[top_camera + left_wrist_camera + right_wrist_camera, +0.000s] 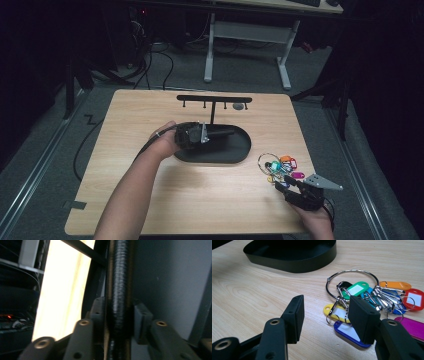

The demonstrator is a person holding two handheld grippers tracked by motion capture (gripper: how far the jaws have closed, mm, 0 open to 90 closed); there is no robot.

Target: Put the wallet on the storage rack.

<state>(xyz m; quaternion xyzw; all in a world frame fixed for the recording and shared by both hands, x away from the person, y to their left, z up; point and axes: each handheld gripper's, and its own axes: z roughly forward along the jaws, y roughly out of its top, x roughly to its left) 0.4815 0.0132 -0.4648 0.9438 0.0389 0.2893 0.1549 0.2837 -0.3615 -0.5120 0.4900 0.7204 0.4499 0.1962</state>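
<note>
The bunch of key tags point(372, 300) lies flat on the wooden surface point(165, 195), near its right front corner, threaded on a big metal ring point(352, 273) that points away toward the black oval tray point(240, 150). The right tongs point(325, 320) hover low just at the near edge of the bunch with their jaws wide apart and nothing between them. From those tongs the tags lie ahead and a little to the right: the right jaw already hangs over the blue tag point(348, 333), while the left jaw is over bare wood. The bunch fans out sideways, ring at the far end, tags spreading toward the right.

The left tongs point(200, 135) are over at the tray, closed on the black upright post point(120, 290) of the hook stand point(214, 98), so that hand is busy and well apart from the keys. The right hand point(317, 217) is plainly the nearer one, and I'd guess a small shift right and forward would bracket the ring or a tag.
</note>
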